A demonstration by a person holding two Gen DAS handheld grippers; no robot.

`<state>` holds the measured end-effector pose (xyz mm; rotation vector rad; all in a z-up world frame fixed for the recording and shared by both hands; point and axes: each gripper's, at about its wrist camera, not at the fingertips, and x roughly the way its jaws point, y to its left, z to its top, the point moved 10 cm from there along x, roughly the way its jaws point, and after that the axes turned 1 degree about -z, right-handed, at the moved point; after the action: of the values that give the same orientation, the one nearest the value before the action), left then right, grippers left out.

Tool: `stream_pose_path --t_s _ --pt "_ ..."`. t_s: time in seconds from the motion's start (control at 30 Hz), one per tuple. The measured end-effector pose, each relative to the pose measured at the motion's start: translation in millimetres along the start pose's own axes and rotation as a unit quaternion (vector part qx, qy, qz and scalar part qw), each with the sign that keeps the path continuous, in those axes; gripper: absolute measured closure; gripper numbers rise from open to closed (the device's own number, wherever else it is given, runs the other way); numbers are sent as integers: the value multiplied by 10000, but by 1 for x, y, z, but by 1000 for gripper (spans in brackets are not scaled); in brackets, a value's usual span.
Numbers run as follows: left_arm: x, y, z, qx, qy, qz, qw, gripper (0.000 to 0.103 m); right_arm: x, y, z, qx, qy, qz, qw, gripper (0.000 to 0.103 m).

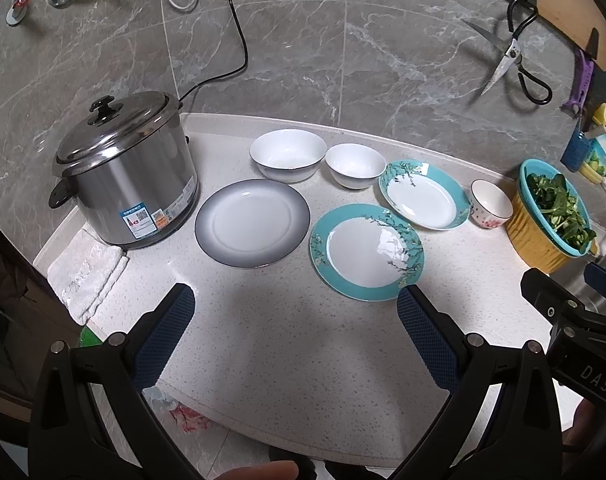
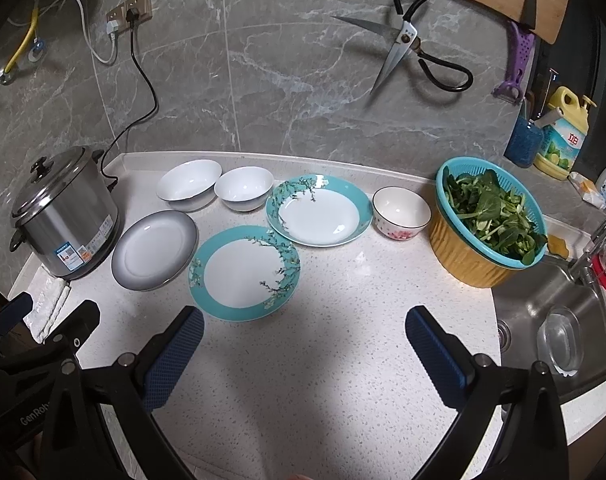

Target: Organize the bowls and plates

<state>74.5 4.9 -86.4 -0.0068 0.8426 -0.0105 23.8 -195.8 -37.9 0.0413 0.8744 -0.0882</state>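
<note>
Currently we hold the left tool (image 1: 295, 308) and right tool (image 2: 305, 330) released above the bare front of the desk (image 2: 323, 360), grasping nothing. All crockery lies spread in single layers, unstacked: grey-rimmed plate (image 1: 251, 222) beside the rice cooker (image 1: 129, 172), 2 teal plates (image 1: 367, 250) (image 1: 423, 194), 2 white bowls (image 1: 287, 154) (image 1: 355, 165), 1 floral bowl (image 2: 401, 212). Only the right view shows the sink (image 2: 563, 320).

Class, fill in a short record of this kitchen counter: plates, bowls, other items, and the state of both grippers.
plates: grey-rimmed plate; flat teal plate; deep teal plate
bowls: large white bowl; small white bowl; flowered bowl
stacking: none, all lie singly
other: rice cooker; basket of greens
left gripper: open, empty
right gripper: open, empty
</note>
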Motion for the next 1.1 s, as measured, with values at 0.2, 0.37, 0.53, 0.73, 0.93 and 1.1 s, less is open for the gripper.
stream_pose_path --t_s 0.2,0.37,0.53,0.73,0.93,1.1 --pt "17 3 3 -124 120 140 9998 0 14 -3 5 -91 77 65 9999 0" --pt "27 0 10 -236 126 269 9993 0 24 -6 16 -211 71 164 9996 0" --pt "41 -8 16 -340 208 351 9986 0 38 -11 25 -287 107 252 9992 0" --pt "70 3 15 -542 444 397 9968 0 59 -10 36 -302 164 720 9968 0" --pt "127 76 -4 -1024 956 474 9890 2 94 34 65 -302 157 1889 9814 0" --pt "179 147 -1 -1324 1086 468 9841 3 147 95 90 -137 552 2500 9666 3"
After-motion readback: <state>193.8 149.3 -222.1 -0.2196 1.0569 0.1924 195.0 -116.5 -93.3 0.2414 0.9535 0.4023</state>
